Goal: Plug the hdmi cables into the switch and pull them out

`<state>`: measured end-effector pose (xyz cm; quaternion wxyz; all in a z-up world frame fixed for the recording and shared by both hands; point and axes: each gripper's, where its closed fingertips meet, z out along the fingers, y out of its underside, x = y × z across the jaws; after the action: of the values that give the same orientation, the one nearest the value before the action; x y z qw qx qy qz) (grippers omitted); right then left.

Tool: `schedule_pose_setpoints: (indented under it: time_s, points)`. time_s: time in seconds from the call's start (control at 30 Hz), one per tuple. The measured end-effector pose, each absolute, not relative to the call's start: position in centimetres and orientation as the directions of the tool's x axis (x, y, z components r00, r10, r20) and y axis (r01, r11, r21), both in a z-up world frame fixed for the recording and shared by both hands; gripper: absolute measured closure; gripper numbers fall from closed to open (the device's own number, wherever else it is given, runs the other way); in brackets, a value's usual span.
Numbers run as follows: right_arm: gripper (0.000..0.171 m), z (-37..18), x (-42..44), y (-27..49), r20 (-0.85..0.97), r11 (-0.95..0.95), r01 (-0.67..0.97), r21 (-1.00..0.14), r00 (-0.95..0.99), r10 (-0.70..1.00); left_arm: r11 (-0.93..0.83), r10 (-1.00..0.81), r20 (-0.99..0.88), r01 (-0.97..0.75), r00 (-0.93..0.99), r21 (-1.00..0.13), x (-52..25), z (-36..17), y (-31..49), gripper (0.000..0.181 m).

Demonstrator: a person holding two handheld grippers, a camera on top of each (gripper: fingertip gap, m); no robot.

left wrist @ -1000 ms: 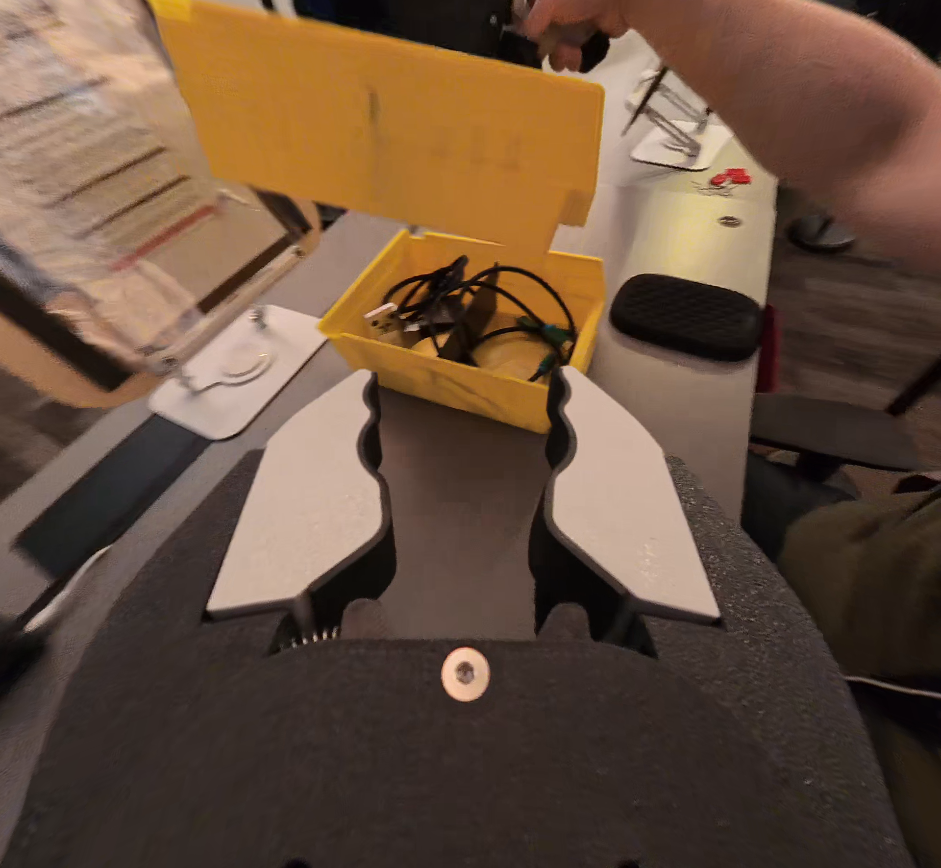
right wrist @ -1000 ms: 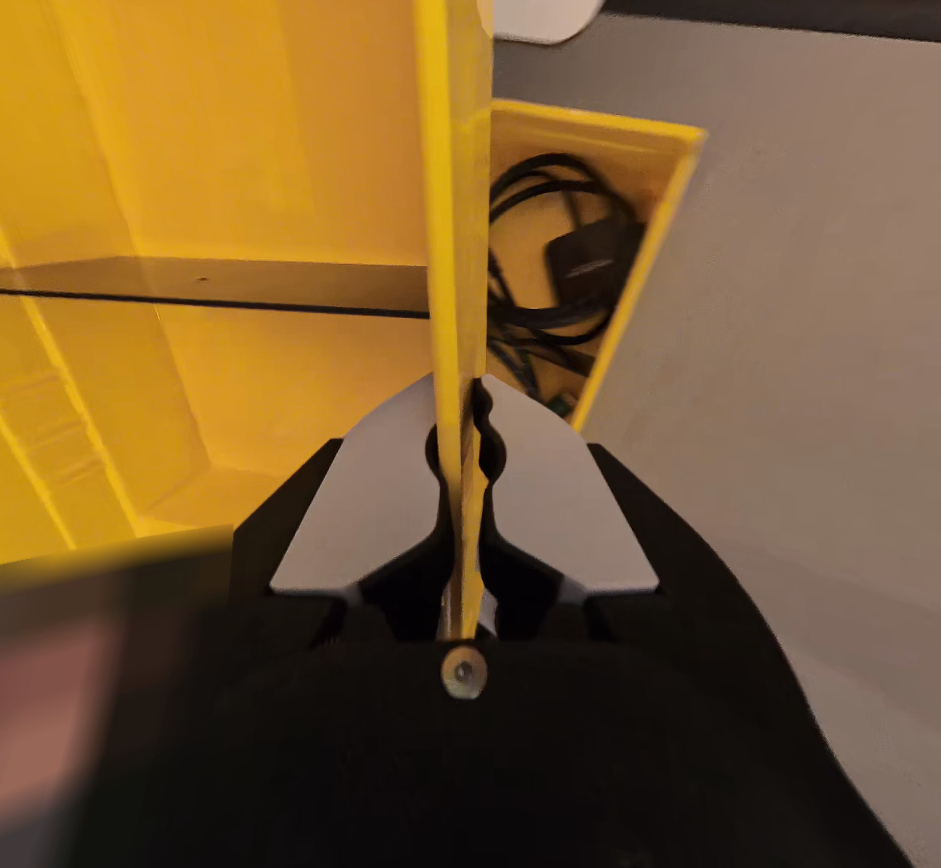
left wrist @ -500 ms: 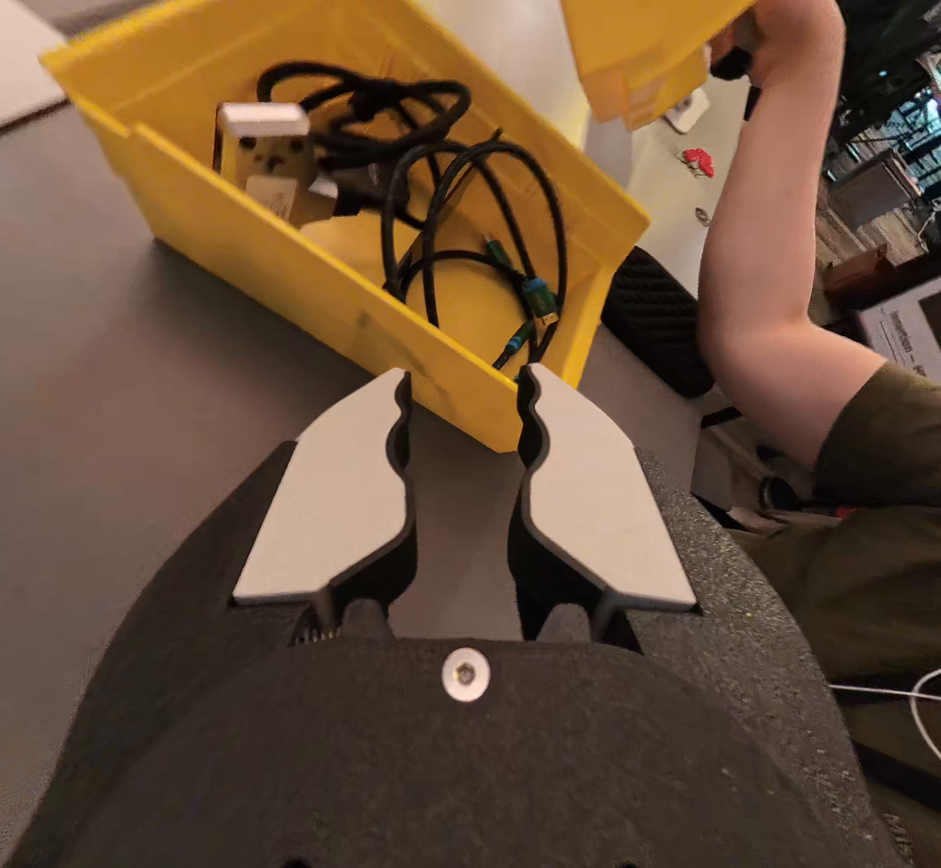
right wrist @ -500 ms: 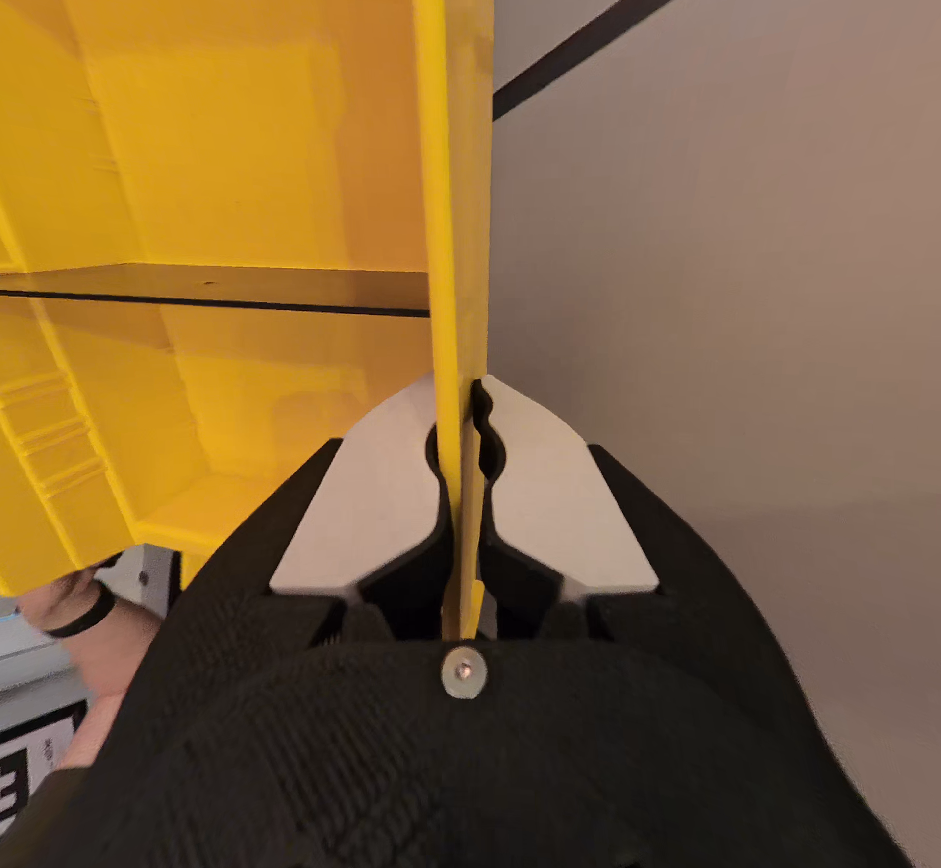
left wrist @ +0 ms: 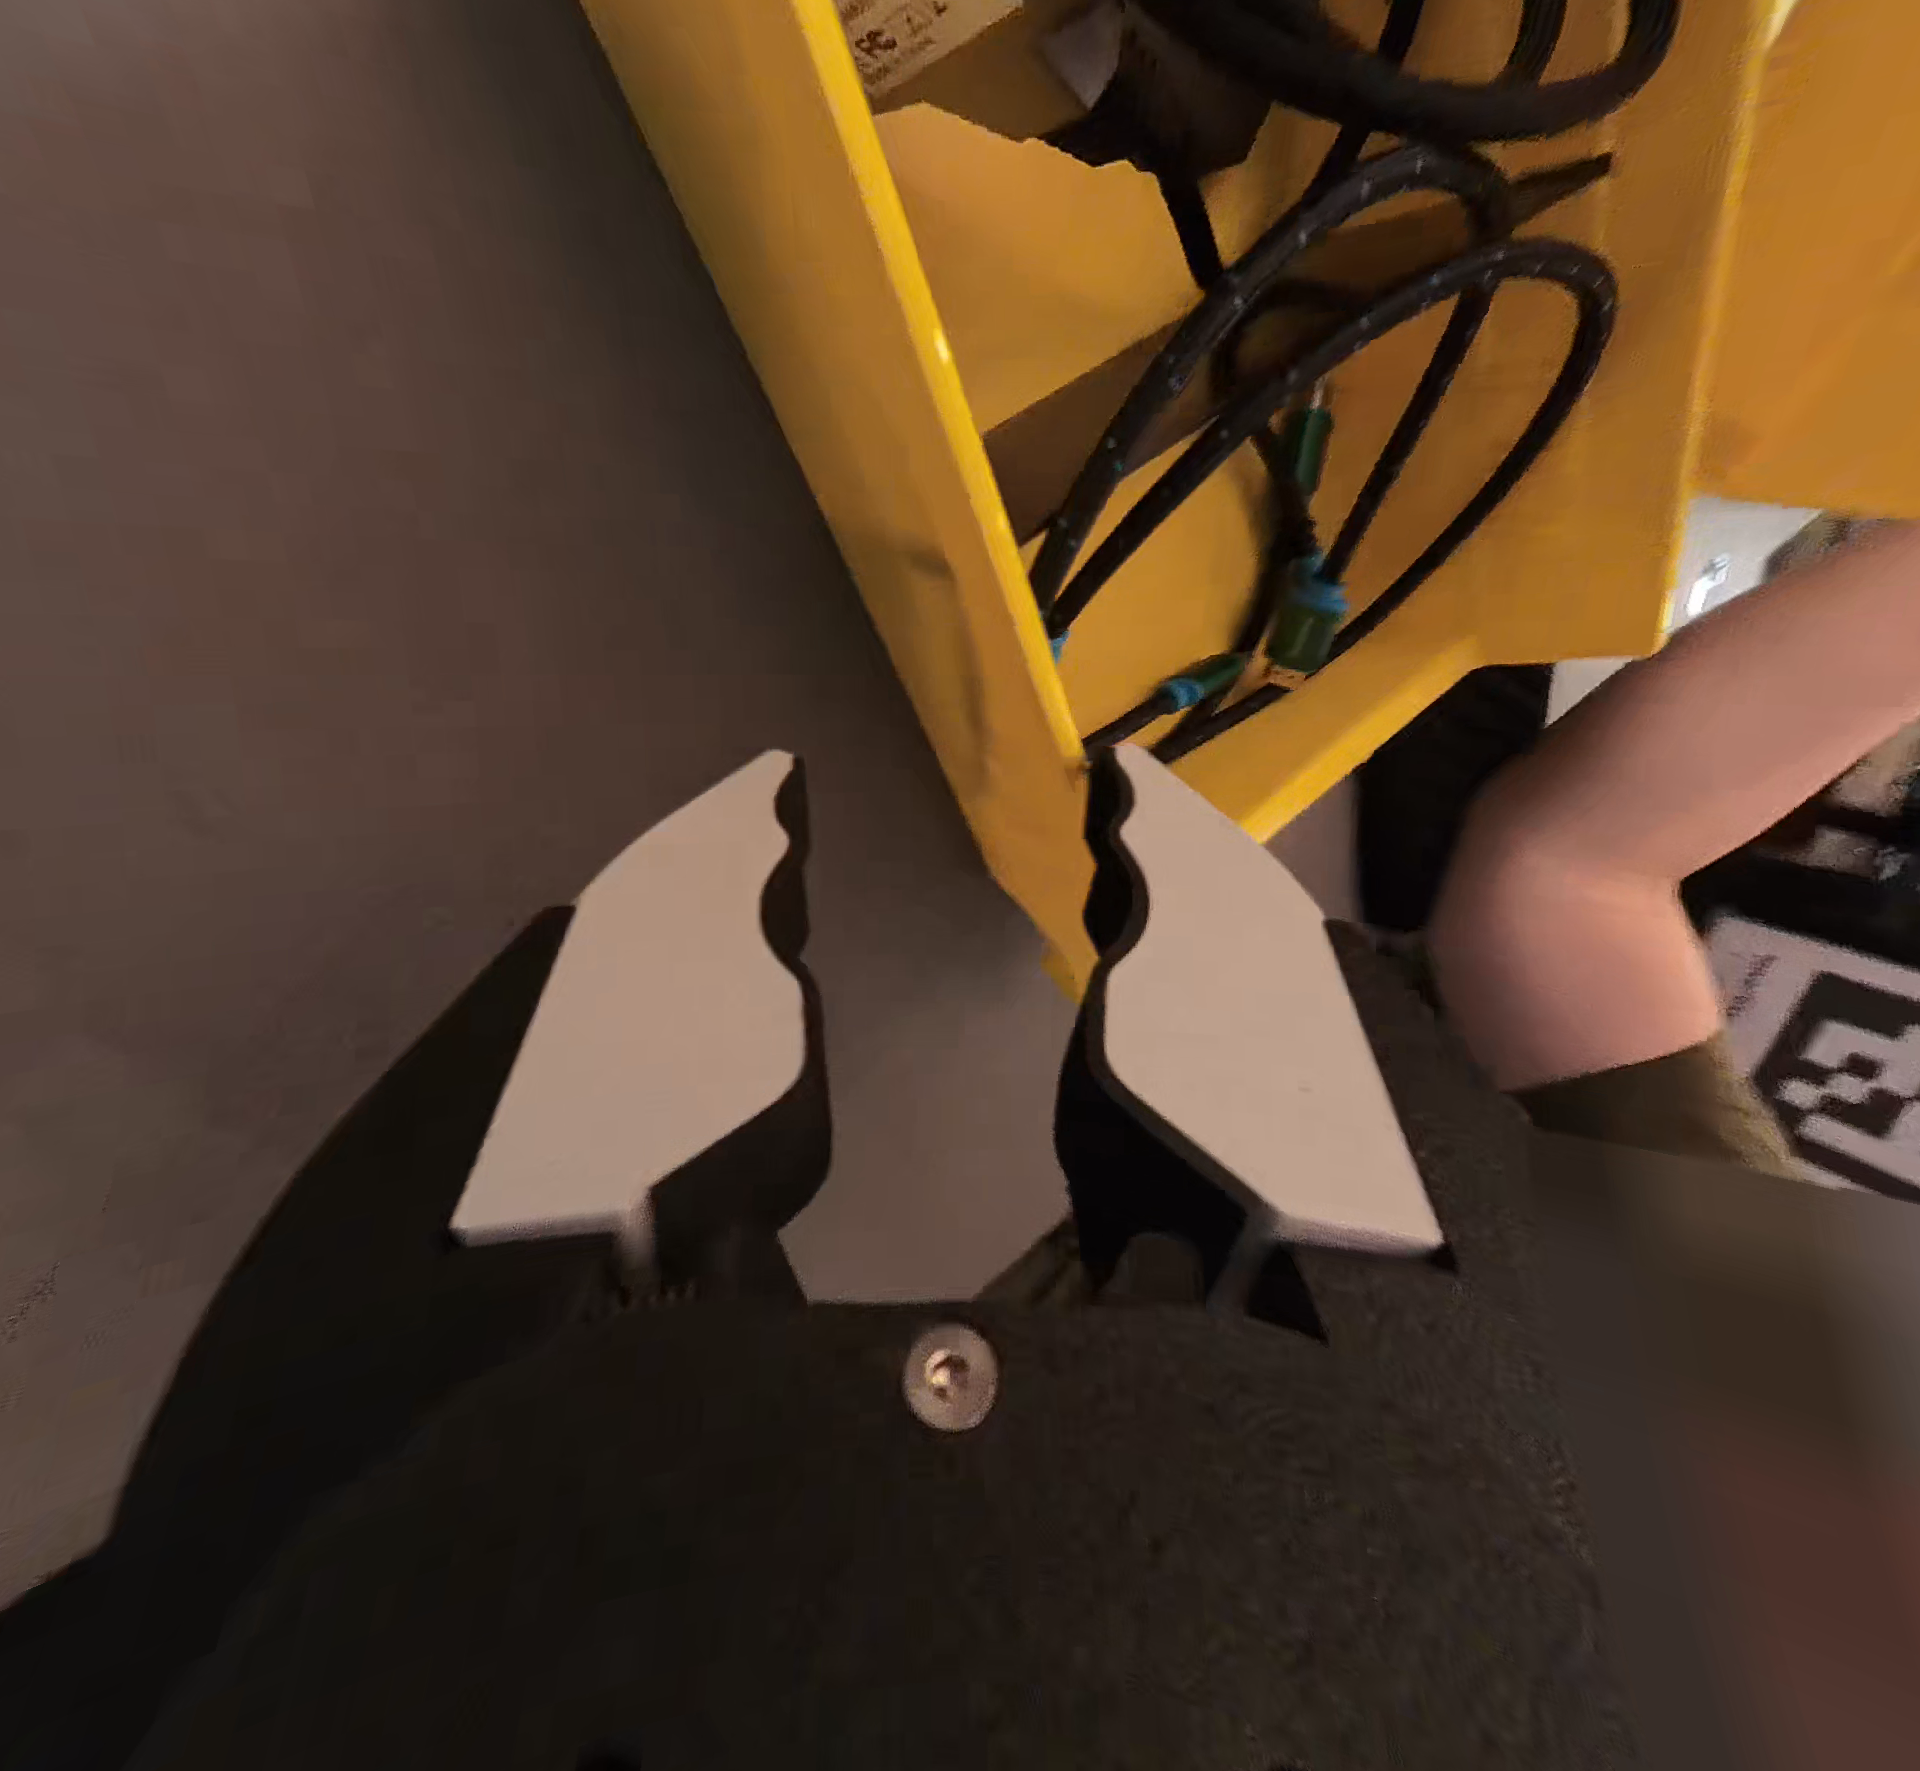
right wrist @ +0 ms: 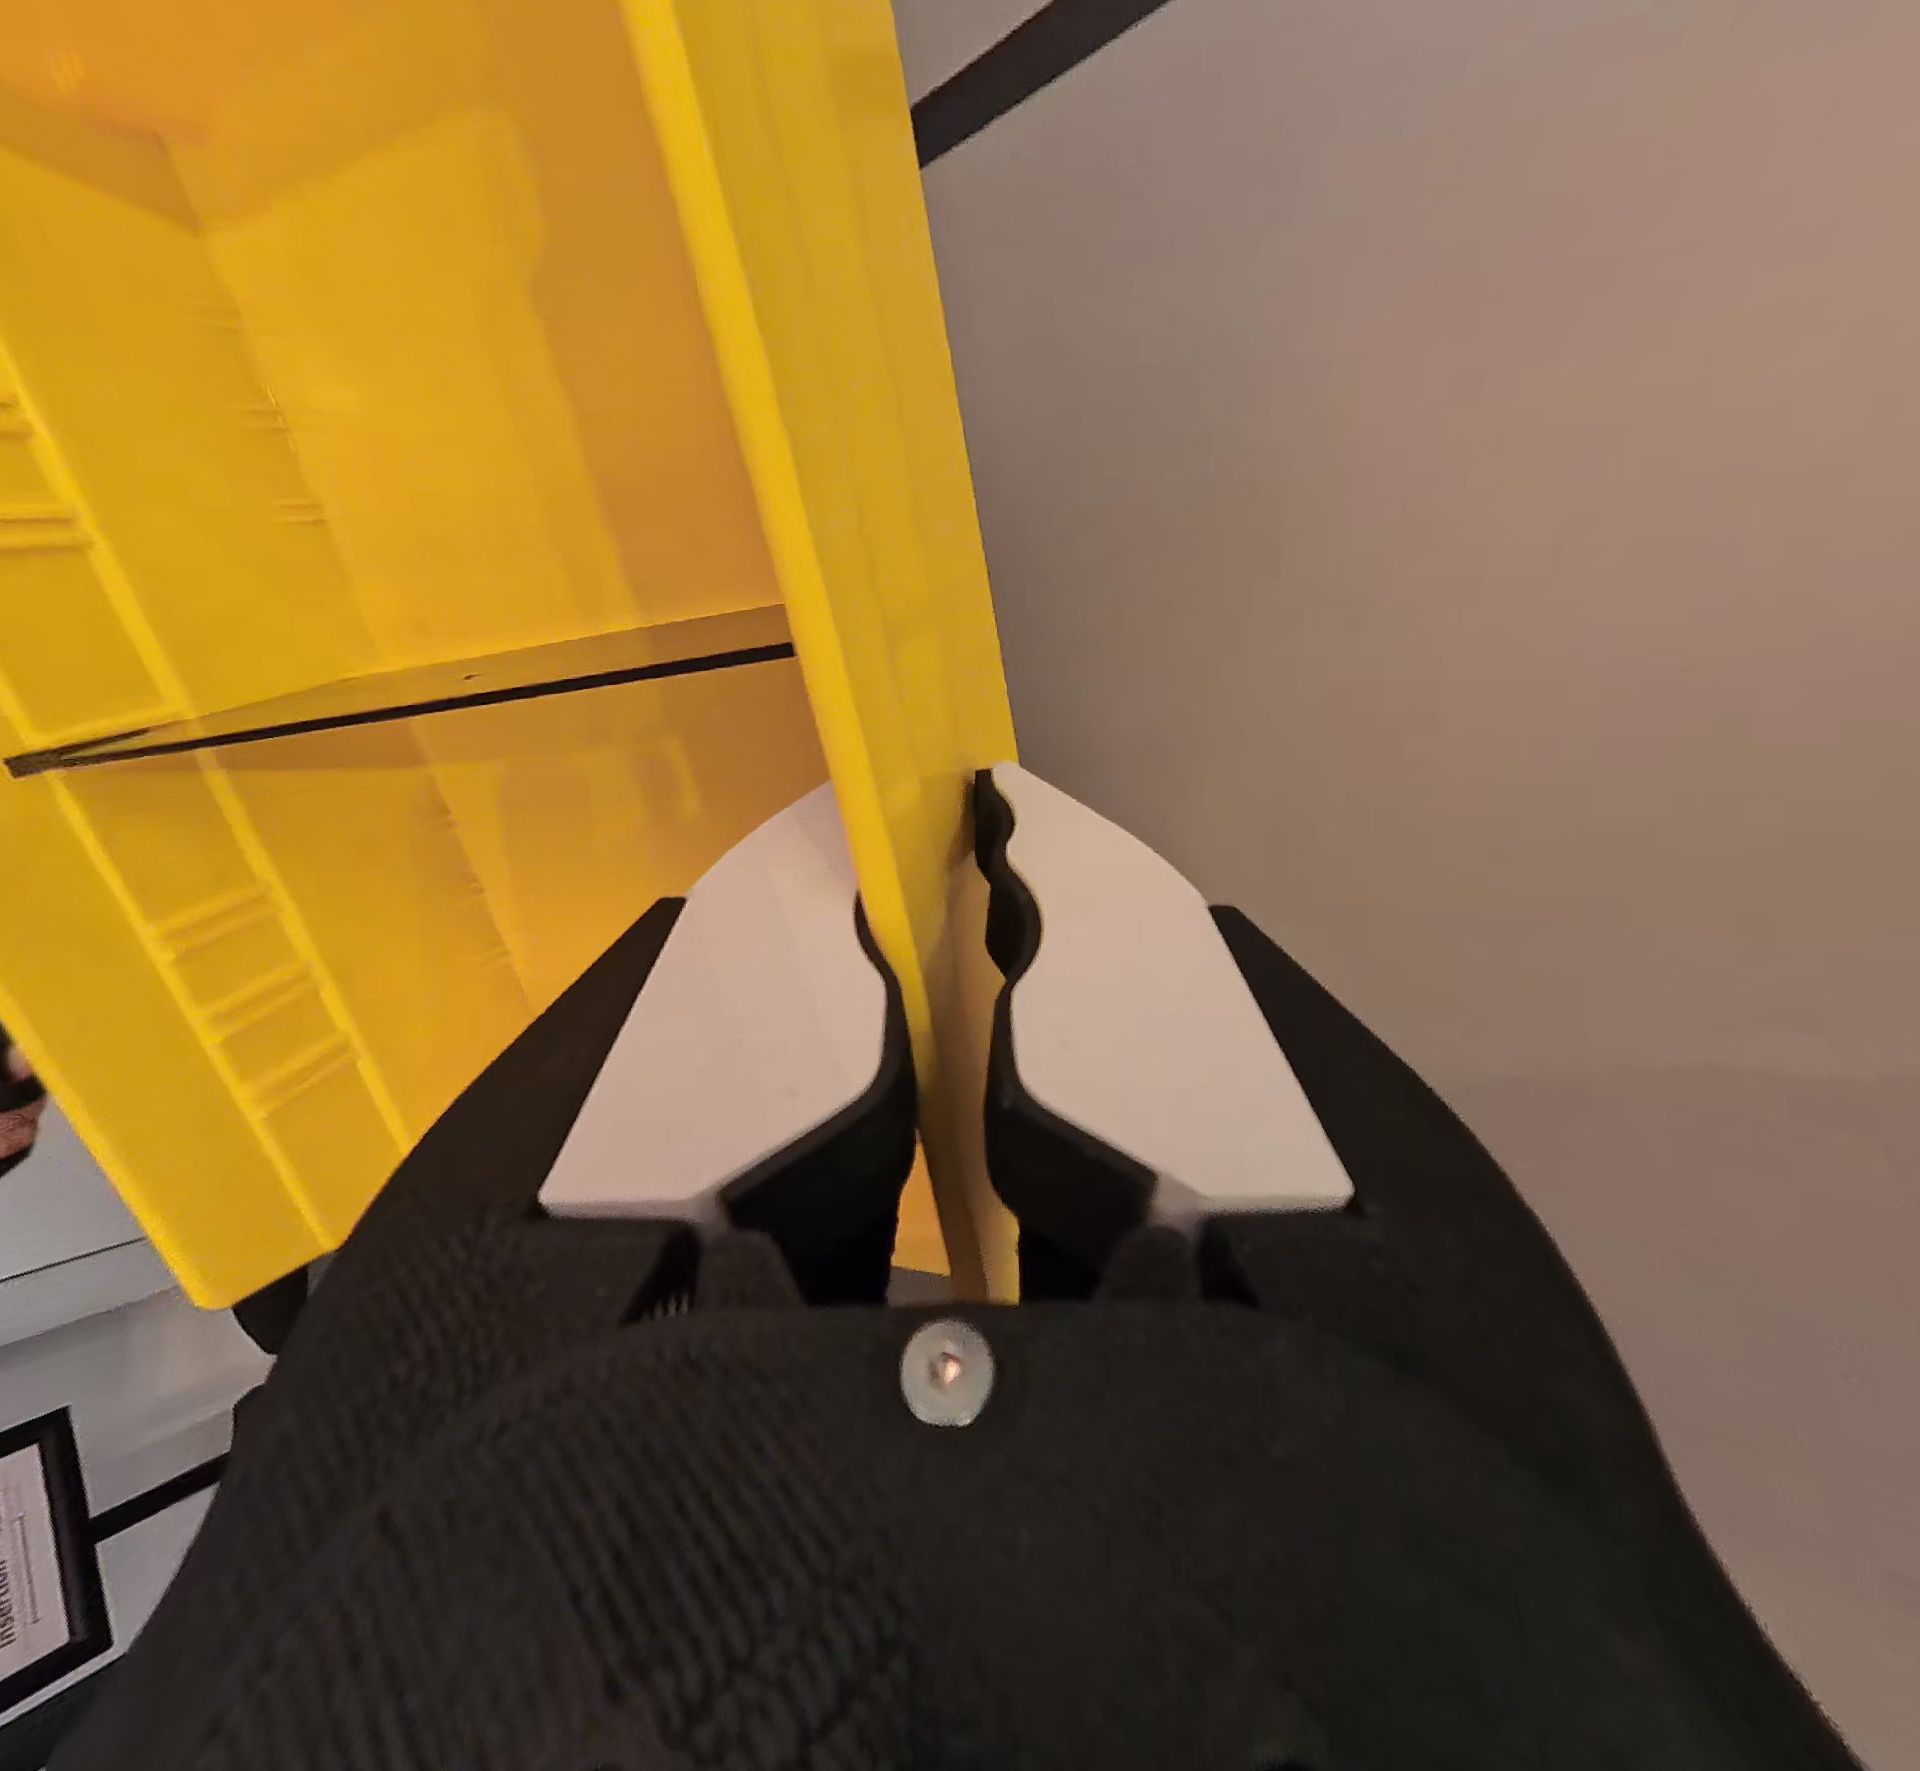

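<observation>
Warm, dim indoor light; motion blur at the edges — wide-angle distortion throughout

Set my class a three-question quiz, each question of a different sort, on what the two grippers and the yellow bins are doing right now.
1. True or false: the right gripper is shut on the wall of a yellow bin.
2. Multiple choice: the left gripper is A) shut on a cable, B) open, with the corner of the yellow cable bin between its fingers, C) out of view.
3. Fill in: the black cables lie ____ the bin that the left wrist view shows.

Key: 1 true; 2 B; 3 inside.
</observation>
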<state>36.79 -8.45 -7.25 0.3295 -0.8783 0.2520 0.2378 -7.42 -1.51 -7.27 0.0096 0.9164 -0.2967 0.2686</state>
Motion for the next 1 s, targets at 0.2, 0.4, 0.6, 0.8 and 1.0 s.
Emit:
schedule_pose_setpoints:
  time_s: [0.2, 0.4, 0.6, 0.8, 1.0]
  points:
    - [0.161, -9.3, 36.8, -8.7, -0.527, -0.722, -0.557, -0.409, 0.791, -0.312, -0.813, -0.547, 0.406, -0.580, 0.732, -0.049, -6.5, -8.0, -2.0, 0.143]
    - [0.161, -10.2, 35.8, -8.7, -0.514, -0.778, -0.508, -0.368, 0.809, -0.285, -0.687, -0.696, 0.224, -0.723, 0.682, 0.066, -6.0, -9.7, -3.6, 0.168]
    - [0.162, -11.4, 34.5, -9.5, -0.521, -0.837, -0.467, -0.286, 0.808, -0.273, -0.730, -0.630, 0.294, -0.678, 0.719, 0.091, -6.7, -9.6, -2.7, 0.173]
    - [0.161, -12.3, 33.6, -10.0, -0.491, -0.874, -0.434, -0.219, 0.823, -0.286, -0.818, -0.537, 0.314, -0.575, 0.783, 0.034, -11.4, -9.4, 1.7, 0.175]
    - [0.156, -12.5, 32.0, -10.2, -0.446, -0.902, -0.405, -0.152, 0.842, -0.303, -0.906, -0.400, 0.382, -0.421, 0.833, -0.031, -19.1, -9.2, 5.6, 0.170]
